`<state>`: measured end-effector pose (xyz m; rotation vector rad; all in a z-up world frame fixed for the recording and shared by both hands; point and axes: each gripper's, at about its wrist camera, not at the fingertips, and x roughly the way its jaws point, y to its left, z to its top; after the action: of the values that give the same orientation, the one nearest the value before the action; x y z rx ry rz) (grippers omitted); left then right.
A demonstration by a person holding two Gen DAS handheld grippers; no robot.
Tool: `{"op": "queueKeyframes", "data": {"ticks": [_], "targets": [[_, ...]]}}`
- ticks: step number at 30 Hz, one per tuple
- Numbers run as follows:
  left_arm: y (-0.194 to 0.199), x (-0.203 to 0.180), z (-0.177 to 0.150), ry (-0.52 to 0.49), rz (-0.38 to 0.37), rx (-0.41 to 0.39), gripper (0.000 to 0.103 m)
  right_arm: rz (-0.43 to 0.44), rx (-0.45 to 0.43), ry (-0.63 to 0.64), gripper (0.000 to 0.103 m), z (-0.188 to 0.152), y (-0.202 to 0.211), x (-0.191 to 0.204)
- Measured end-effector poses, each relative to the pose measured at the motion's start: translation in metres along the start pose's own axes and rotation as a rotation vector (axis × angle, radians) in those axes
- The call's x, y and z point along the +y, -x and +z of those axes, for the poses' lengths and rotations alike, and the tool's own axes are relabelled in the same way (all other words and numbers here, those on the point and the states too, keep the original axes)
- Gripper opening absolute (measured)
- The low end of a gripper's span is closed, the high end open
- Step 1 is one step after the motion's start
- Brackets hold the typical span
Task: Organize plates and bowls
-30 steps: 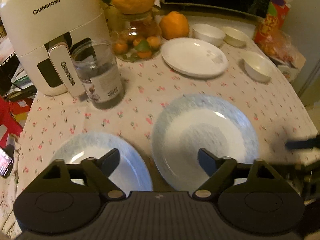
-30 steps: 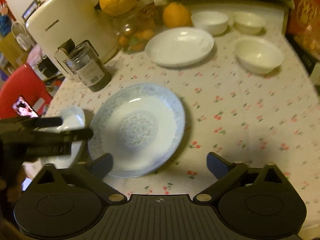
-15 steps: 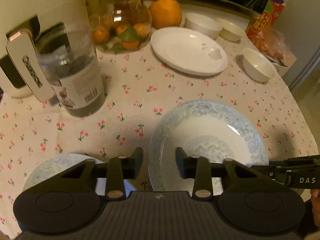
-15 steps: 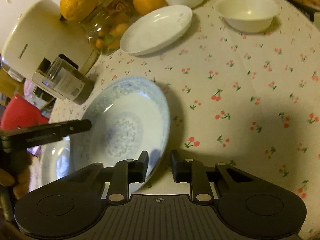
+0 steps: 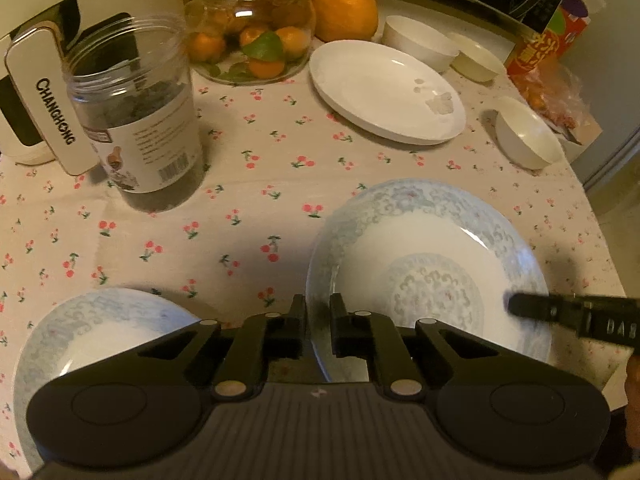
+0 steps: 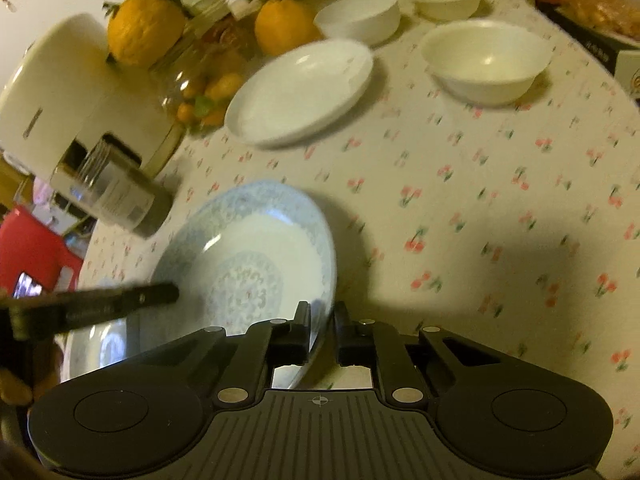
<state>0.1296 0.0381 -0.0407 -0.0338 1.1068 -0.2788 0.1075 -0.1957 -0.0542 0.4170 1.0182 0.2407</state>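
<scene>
Left tongs (image 5: 318, 314) and right tongs (image 6: 322, 322) both clamp opposite rims of the blue-patterned plate (image 5: 424, 256) on the table (image 5: 248, 200).

Left wrist view looks steeply down from the table's (image 5: 280, 152) near edge; right wrist view, from nearer its right edge; both close, sharing the blue-rimmed plate (image 5: 432, 240) (image 6: 248, 248).
</scene>
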Motion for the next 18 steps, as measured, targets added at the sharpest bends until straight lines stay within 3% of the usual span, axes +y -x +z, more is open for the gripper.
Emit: {"op": "queueKeyframes", "data": {"ticks": [8, 18], "targets": [[-0.008, -0.025, 0.01, -0.008, -0.019, -0.007, 0.008, -0.042, -0.057, -0.046, 0.012, 0.032, 0.005, -0.027], [-0.016, -0.048, 0.019, -0.029, -0.011, -0.013, 0.008, -0.117, -0.092, -0.088, 0.012, 0.048, -0.002, -0.047]]}}
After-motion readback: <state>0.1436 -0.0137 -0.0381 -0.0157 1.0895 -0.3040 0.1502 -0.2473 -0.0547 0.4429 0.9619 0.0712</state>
